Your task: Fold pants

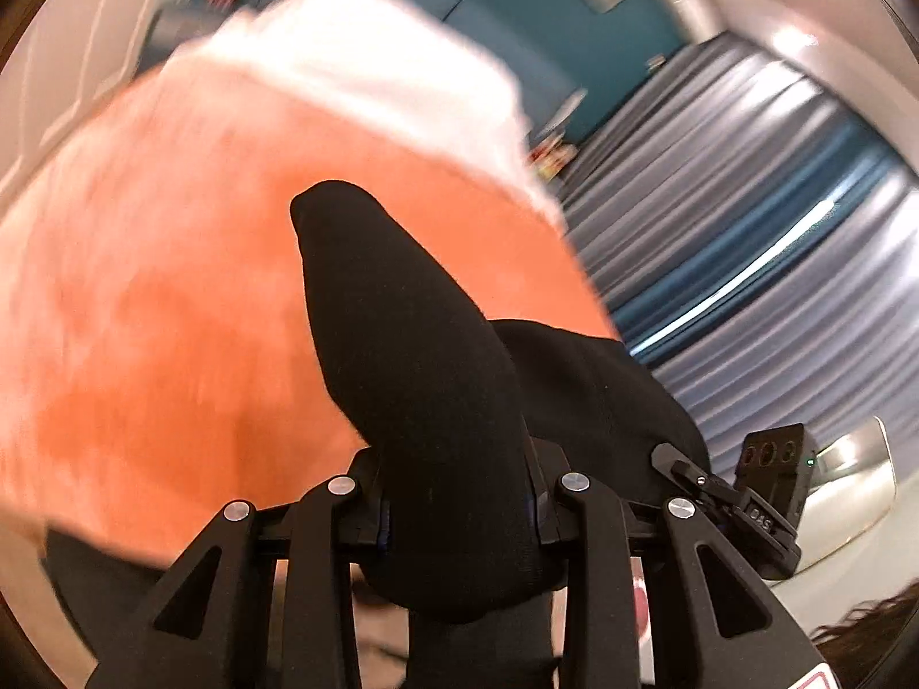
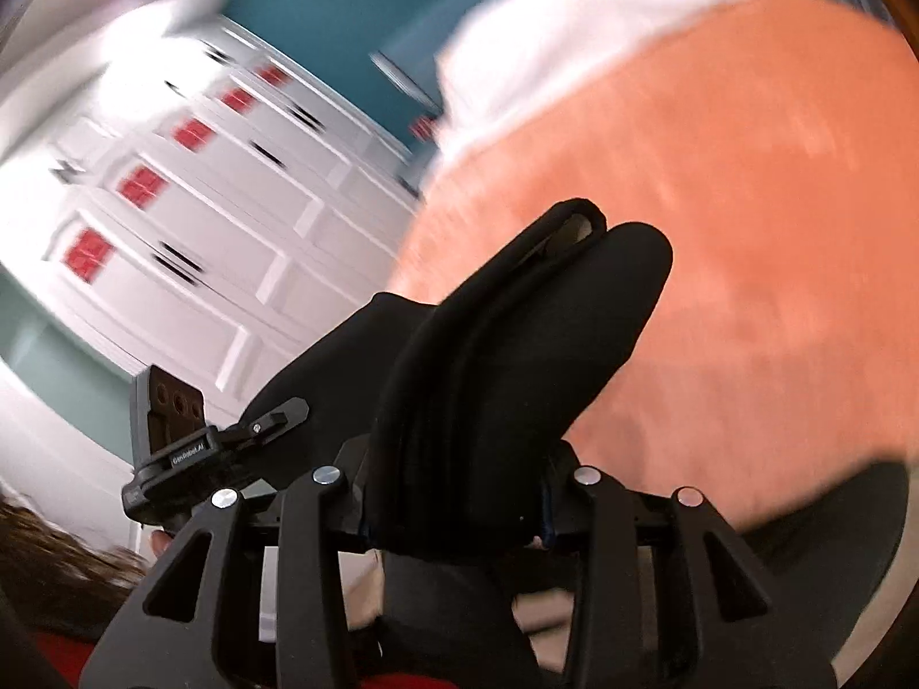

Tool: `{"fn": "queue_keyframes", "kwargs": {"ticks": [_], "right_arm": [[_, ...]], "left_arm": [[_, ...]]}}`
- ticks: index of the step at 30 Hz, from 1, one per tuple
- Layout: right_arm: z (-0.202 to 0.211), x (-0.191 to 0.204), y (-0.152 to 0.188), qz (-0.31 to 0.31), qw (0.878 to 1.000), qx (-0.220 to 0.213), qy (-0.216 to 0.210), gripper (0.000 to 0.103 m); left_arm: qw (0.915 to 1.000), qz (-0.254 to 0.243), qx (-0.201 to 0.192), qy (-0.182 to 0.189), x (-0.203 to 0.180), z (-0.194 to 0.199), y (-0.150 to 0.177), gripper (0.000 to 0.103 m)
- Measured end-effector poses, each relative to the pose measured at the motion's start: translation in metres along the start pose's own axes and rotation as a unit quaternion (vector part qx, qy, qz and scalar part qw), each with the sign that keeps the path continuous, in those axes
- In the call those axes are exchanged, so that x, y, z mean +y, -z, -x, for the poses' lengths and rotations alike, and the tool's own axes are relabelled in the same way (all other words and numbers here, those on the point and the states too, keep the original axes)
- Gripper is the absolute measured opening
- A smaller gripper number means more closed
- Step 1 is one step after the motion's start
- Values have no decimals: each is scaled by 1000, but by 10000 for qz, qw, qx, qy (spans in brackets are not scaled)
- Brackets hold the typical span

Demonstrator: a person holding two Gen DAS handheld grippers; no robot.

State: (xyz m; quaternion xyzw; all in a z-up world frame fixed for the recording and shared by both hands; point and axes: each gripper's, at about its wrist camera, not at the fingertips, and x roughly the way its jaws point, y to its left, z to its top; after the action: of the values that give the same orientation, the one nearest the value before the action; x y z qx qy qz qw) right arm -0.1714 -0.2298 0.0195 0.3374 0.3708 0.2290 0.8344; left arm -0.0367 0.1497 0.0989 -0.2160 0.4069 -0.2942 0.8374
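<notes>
Left gripper [image 1: 454, 522] and right gripper [image 2: 454, 505] each clamped on black pants [image 1: 402, 344]; blurred orange cover [image 1: 143, 316] below. Advise level, taut lift before folding.

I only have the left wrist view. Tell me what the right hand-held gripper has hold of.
Observer: The right hand-held gripper is shut on a thick fold of the black pants, bunched between its fingers.
Operator: Say what is behind it on that side.
Observer: A white cabinet wall with small red labels, blurred.
Operator: Confirm whether the orange cover shows there too.
Observer: Yes, the orange cover fills the right part of that view, with white bedding beyond it.
</notes>
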Motion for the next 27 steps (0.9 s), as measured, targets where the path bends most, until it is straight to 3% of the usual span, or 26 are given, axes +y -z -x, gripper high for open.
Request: {"fn": "queue_keyframes", "kwargs": {"ticks": [4,8,12,16,18,22,27], "right_arm": [[16,31,-56,568,9950,-721,-396,37],[8,56,-120,1157,9826,-1301,-647,37],[-18,70,-187,1581,9688,-1748,-764,37],[-62,60,-253,1591,9627,-2016,-851,38],[-90,43,-283,1503,9631,-2057,-871,38],[-158,-3,-327,1217,9675,-2080,-766,38],[-264,-90,-353,783,9807,-1767,-301,38]], "left_arm": [[9941,-688,-816,209,-33,23,-58,28],[9848,-1096,-1326,229,-51,17,-114,28],[9756,-1314,-1755,132,-51,-6,-168,28],[9691,-1412,-2023,-28,-30,-60,-221,29],[9687,-1436,-2019,-129,-16,-84,-241,29],[9770,-1183,-1754,-285,40,-177,-290,29],[9878,-885,-1165,-540,117,-285,-296,29]]}}
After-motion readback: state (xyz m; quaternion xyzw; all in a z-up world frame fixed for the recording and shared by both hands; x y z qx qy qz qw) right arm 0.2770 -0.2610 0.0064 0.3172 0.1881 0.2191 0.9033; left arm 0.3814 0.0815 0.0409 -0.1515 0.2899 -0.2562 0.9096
